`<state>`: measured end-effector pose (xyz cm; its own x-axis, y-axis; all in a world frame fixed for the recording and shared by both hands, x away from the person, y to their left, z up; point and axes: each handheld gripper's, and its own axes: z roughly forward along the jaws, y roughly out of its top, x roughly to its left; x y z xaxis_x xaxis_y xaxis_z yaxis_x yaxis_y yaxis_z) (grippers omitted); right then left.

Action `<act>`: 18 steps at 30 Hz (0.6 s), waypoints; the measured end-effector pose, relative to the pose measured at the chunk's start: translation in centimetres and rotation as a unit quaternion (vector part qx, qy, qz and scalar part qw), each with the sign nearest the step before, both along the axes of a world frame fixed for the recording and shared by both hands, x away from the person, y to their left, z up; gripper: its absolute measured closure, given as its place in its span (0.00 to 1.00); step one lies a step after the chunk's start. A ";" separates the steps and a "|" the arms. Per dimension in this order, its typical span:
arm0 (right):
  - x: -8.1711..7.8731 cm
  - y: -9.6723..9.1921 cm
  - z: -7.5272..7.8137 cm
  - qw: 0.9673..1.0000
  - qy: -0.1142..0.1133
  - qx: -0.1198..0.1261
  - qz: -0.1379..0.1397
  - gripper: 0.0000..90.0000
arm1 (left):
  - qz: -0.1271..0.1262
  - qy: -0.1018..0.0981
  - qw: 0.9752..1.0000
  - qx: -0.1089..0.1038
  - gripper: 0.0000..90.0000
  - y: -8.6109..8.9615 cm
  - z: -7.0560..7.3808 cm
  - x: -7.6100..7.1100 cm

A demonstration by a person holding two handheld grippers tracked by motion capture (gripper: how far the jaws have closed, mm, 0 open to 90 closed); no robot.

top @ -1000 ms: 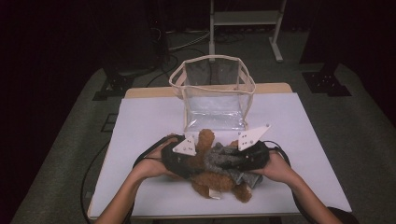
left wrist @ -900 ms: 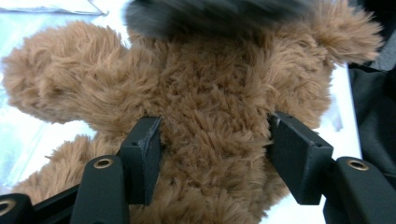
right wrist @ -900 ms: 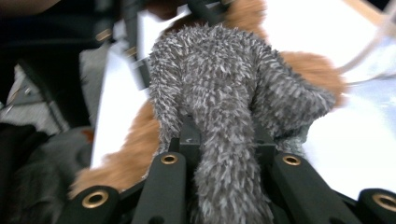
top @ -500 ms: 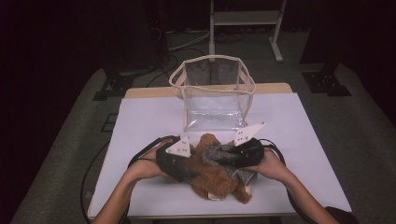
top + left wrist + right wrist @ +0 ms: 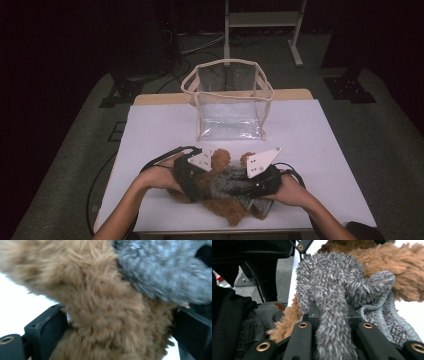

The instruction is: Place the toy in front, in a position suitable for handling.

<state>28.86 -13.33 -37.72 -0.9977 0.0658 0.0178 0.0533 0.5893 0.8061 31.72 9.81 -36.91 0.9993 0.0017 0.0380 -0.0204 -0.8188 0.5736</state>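
A brown plush bear (image 5: 220, 161) lies near the table's front edge, with a grey fuzzy garment (image 5: 226, 182) over its middle. My left gripper (image 5: 199, 181) comes in from the left. Its jaws have just been opening and now stand wide, with the bear's brown fur (image 5: 100, 310) filling the gap between them; in the left gripper view the gripper (image 5: 120, 342) has one jaw at each side. My right gripper (image 5: 242, 187) comes in from the right and is shut on a strip of the grey garment (image 5: 332, 302), which runs down between its jaws (image 5: 334, 330).
A clear plastic bag (image 5: 230, 107) with a cream rim stands open and upright behind the bear, at the middle of the white table (image 5: 160, 130). Cables trail from both grippers. A dark floor and stand legs lie beyond the table.
The right gripper has shifted a little toward the near edge with the grey garment. More of the bear's head shows between the two grey plates. The left hand has hardly moved.
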 end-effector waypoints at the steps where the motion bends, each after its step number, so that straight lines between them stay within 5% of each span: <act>1: -0.1 0.0 0.0 1.000 0.001 0.000 -0.001 0.81 | -0.004 0.002 1.000 0.000 0.03 -0.3 0.0 -0.1; 4: 0.0 -0.1 0.0 1.000 -0.001 0.004 -0.003 0.81 | -0.020 -0.012 1.000 0.008 0.24 -0.9 -0.1 -0.5; 8: 0.5 -0.8 0.4 1.000 0.000 0.021 -0.016 0.80 | 0.008 -0.021 1.000 -0.007 0.52 -0.4 0.7 -0.5; 14: 2.1 -1.1 1.9 0.999 -0.015 0.012 -0.038 0.79 | 0.064 -0.032 0.995 -0.064 0.57 0.4 0.9 0.0; 18: 3.0 -1.1 2.3 0.999 -0.015 0.001 -0.043 0.79 | 0.078 -0.033 0.994 -0.075 0.57 0.6 0.4 0.0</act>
<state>31.88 -14.46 -35.39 -0.9884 0.1512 -0.0120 0.0793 0.5824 0.8090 31.71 10.41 -36.49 0.9818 0.1667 0.0907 0.0586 -0.7209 0.6905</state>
